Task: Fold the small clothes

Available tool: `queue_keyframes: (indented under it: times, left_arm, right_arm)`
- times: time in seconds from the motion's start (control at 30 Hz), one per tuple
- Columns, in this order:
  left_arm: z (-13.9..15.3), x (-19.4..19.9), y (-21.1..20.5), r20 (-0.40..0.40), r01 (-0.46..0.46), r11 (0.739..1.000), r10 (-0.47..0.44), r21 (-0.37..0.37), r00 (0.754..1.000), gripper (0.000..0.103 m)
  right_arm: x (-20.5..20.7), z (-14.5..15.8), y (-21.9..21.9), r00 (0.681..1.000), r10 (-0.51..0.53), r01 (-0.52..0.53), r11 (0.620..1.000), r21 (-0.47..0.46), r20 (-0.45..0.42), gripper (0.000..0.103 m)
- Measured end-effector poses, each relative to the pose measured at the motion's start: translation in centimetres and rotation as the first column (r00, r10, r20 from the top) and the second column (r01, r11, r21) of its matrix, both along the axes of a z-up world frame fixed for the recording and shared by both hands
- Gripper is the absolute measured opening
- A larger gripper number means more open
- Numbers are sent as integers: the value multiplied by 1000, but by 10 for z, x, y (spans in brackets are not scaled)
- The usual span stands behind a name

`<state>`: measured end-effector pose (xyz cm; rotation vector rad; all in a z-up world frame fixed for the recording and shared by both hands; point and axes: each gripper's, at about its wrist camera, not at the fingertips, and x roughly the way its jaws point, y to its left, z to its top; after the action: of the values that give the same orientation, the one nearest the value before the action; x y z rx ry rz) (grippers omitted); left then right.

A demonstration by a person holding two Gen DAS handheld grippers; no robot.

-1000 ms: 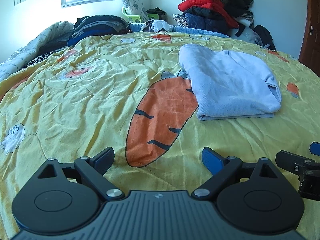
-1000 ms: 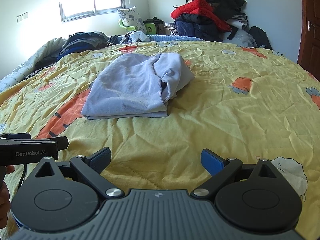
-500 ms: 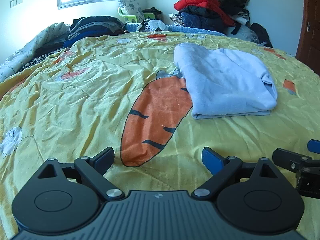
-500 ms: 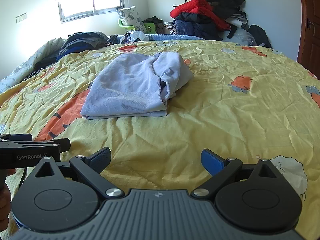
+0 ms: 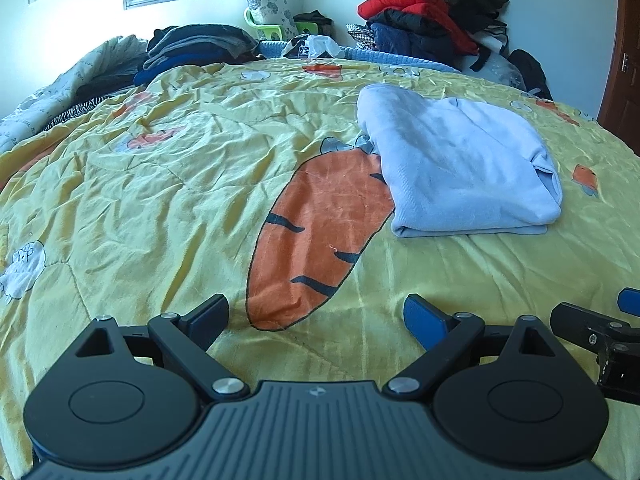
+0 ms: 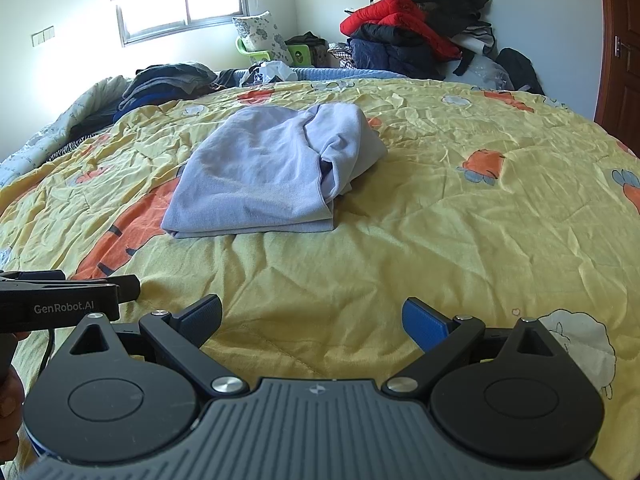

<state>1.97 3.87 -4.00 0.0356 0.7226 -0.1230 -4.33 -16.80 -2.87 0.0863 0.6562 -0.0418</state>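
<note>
A light blue garment lies folded in a thick bundle on the yellow carrot-print bedspread; it also shows in the right wrist view. My left gripper is open and empty, low over the bedspread, well short of the garment, which lies ahead to its right. My right gripper is open and empty, short of the garment, which lies ahead to its left. Each gripper shows at the edge of the other's view.
A pile of dark folded clothes sits at the far left of the bed. A heap of red and dark jackets stands at the far right by the wall. A wooden door is on the right.
Both grippers have stayed open and empty. The left wrist view has shifted slightly, with the garment a little nearer the centre. The garment has not moved.
</note>
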Motion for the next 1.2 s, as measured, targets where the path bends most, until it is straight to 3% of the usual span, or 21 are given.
queue_keyframes:
  times: [0.9, 1.2]
  left_arm:
    - [1, -2, -2, -2, 29, 1000, -29, -9, 1000, 95]
    - [1, -3, -5, 5, 29, 999, -29, 19, 1000, 95]
  right_arm:
    - [-1, 0, 0, 1000, 0, 0, 1000, 0, 0, 98]
    - [-1, -1, 1, 1000, 1, -1, 1000, 1, -2, 98]
